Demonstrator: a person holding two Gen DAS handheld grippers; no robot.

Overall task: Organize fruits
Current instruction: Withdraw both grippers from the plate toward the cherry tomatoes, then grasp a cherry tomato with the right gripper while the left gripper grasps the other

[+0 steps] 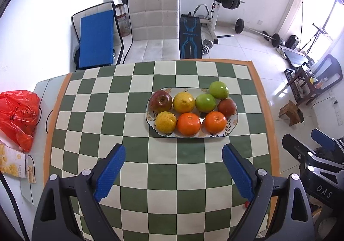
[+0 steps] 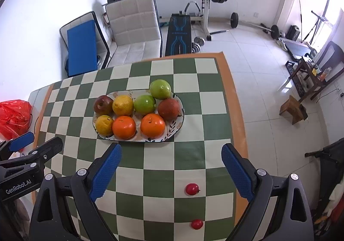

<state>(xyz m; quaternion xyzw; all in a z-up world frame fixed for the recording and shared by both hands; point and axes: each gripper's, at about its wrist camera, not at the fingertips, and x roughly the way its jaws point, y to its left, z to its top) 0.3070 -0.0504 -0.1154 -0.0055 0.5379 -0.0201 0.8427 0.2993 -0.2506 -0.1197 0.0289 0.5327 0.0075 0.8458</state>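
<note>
Both the left gripper and right gripper hover wide and empty near the table's near edge, short of the filled fruit plate mid-table; judged next: collecting two cherry tomatoes lying loose toward the near-right corner.

Left claw: the left claw is wide open and holds nothing.
Left claw fingers: two blue fingers point forward, far apart.
Right claw: the right claw is wide open too, with nothing inside.
Right claw fingers: its blue fingers point forward.
Side by side: both claws sit next to each other.
</note>
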